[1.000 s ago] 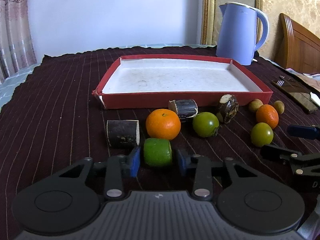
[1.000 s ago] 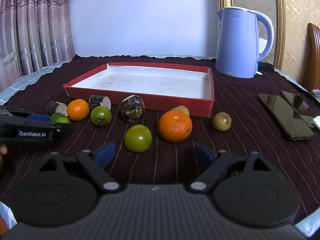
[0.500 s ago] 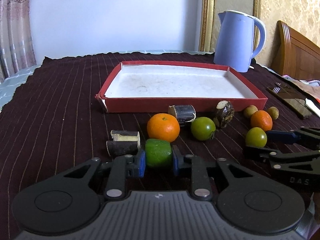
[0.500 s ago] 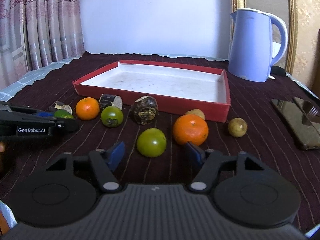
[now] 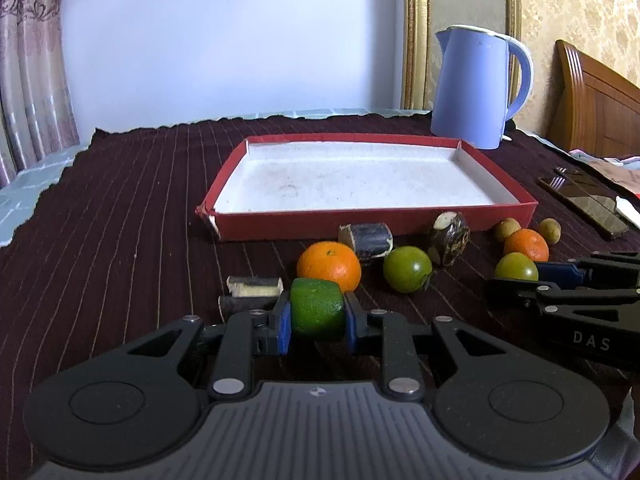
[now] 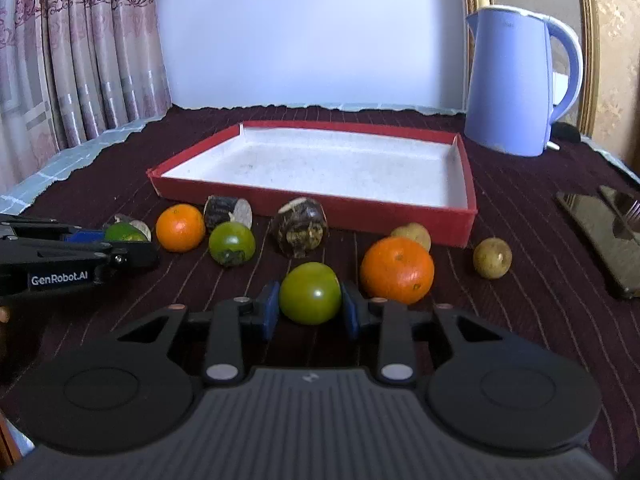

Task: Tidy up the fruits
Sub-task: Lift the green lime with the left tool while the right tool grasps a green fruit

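Note:
My left gripper (image 5: 317,316) is shut on a bright green fruit (image 5: 317,307), squeezed between its blue pads, low over the cloth. My right gripper (image 6: 309,309) is shut on a dark green round fruit (image 6: 310,292). An empty red tray (image 5: 372,224) with a white floor lies behind the fruits; it also shows in the right wrist view (image 6: 400,208). Loose on the cloth are an orange (image 5: 329,266), another green fruit (image 5: 407,269), a second orange (image 6: 397,270), dark sugarcane pieces (image 5: 366,238) and small brown longans (image 6: 492,258).
A blue kettle (image 5: 476,88) stands at the back right behind the tray. Phones (image 6: 604,228) lie on the right of the dark striped cloth. A wooden headboard (image 5: 592,108) is at far right, curtains (image 6: 60,60) at left.
Both grippers have closed: the left on the bright green fruit, the right moved forward around the dark green fruit and shut on it. The sugarcane piece beside the left gripper tipped over.

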`<state>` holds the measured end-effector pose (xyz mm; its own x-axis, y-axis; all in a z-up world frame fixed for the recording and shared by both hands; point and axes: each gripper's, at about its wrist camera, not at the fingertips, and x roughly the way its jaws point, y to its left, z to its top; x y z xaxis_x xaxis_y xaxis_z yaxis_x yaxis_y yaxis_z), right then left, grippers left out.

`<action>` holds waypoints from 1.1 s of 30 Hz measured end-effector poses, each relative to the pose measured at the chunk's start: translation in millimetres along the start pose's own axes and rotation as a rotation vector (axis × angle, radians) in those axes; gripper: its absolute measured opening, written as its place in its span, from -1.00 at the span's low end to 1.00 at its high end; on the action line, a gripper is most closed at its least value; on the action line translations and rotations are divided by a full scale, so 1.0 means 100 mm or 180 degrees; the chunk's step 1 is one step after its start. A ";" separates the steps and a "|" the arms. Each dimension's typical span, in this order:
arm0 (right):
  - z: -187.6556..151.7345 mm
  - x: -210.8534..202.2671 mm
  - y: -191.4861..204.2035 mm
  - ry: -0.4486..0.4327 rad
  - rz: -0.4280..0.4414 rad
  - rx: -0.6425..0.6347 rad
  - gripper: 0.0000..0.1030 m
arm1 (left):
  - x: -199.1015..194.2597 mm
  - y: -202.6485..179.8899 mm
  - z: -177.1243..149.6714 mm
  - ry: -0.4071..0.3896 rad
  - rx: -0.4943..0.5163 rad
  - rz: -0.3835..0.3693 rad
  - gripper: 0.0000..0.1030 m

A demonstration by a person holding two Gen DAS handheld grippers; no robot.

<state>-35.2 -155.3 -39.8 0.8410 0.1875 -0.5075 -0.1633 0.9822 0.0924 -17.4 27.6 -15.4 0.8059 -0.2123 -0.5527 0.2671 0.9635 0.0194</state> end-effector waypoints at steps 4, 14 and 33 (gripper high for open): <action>0.05 0.00 0.01 -0.0025 -0.0025 -0.0008 -0.40 | 0.01 -0.07 0.07 -0.0026 0.0076 0.0028 -0.51; 0.23 0.01 -0.04 -0.0146 -0.0155 0.0023 -0.40 | 0.09 -0.13 0.27 -0.0063 0.0052 0.0038 -0.51; 0.52 0.13 -0.20 -0.0233 -0.0260 0.0092 -0.40 | 0.34 -0.28 0.54 -0.0046 0.0068 0.0012 -0.51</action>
<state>5.7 -172.0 -3.9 0.8866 0.1058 -0.4504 -0.0788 0.9938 0.0785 30.9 -15.6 10.3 0.8143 -0.2111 -0.5406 0.2752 0.9606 0.0395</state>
